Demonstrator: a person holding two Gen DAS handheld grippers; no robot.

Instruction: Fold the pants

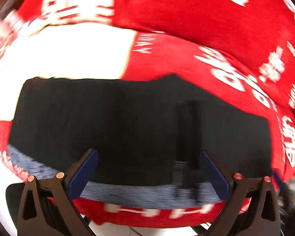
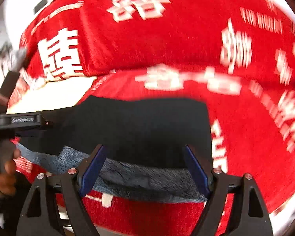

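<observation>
The pants [image 1: 127, 122] lie folded, dark, on the red blanket [image 1: 196, 9], both the left gripper [image 1: 149, 173] and right gripper [image 2: 145, 169] wide and empty above their near edge, where a low finger could snag and undo the fold.

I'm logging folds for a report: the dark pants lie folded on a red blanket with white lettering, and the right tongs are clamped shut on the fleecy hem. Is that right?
Not quite. The right tongs stand open, with nothing pinched between the blue pads, as the right wrist view shows. The rest holds: the dark pants lie folded on the red blanket with white lettering.
</observation>
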